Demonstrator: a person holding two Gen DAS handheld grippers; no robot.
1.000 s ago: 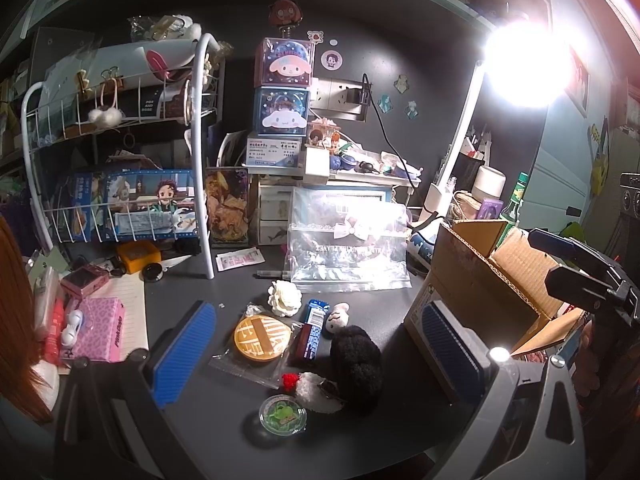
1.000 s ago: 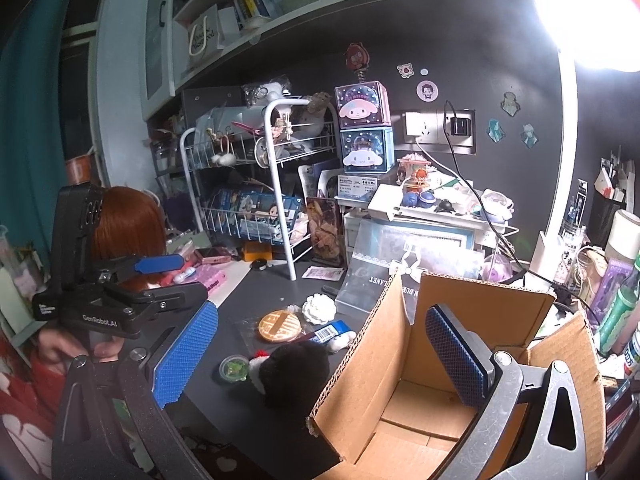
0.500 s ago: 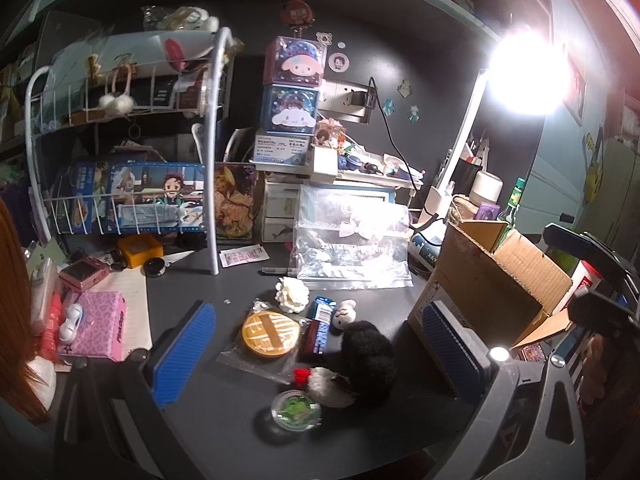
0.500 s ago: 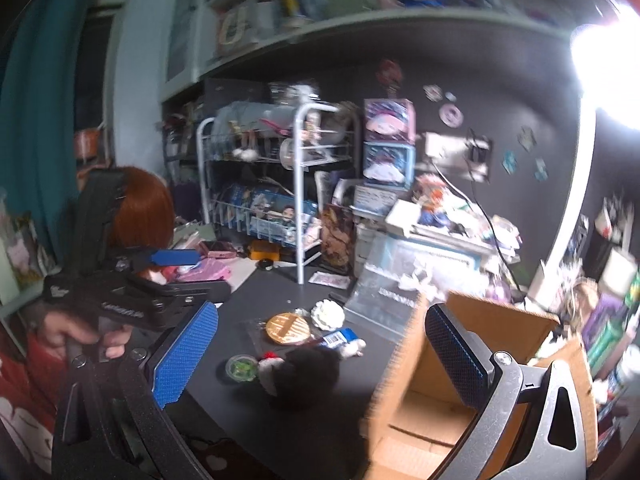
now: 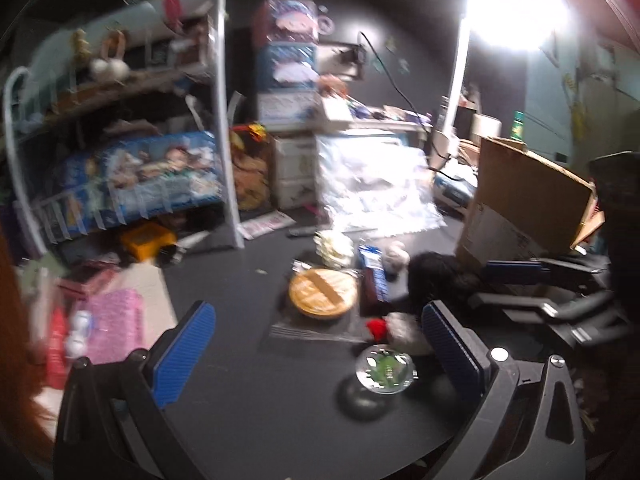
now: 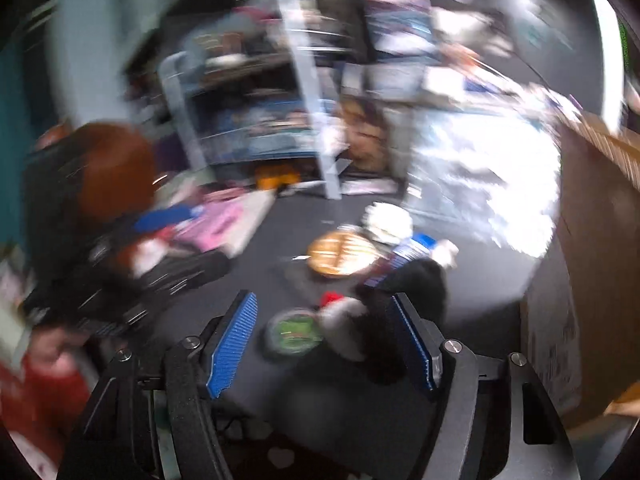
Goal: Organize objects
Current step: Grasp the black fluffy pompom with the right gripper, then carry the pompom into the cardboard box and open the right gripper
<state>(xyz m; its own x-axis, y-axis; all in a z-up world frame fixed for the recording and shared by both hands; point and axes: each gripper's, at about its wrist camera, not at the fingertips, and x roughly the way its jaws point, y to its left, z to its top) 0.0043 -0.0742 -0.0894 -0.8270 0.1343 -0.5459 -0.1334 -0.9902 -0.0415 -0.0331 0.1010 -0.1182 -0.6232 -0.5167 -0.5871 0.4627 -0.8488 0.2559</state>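
Observation:
On the dark desk lies a cluster of small things: a round orange tin in a clear bag point(image 5: 323, 293), a white flower point(image 5: 334, 246), a blue wrapped bar point(image 5: 374, 276), a black fluffy plush point(image 5: 436, 280), a red-and-white plush point(image 5: 396, 328) and a round clear case with green inside point(image 5: 385, 368). My left gripper point(image 5: 316, 350) hangs open just before them, holding nothing. My right gripper point(image 6: 324, 344) is low over the green case point(image 6: 294, 334) and the white plush point(image 6: 344, 320). Its jaws are closing, with these between them; the pads press on nothing. The right wrist view is blurred.
An open cardboard box point(image 5: 520, 208) stands at the right, close to the black plush. Behind are a white wire rack point(image 5: 224, 120), a shiny zip bag point(image 5: 372, 192) and a bright lamp point(image 5: 516, 8). A pink packet point(image 5: 112, 320) and a yellow box point(image 5: 148, 238) lie left.
Both grippers have sunk toward the desk. The right one swung left from above the cardboard box to the small items, and its jaws have narrowed.

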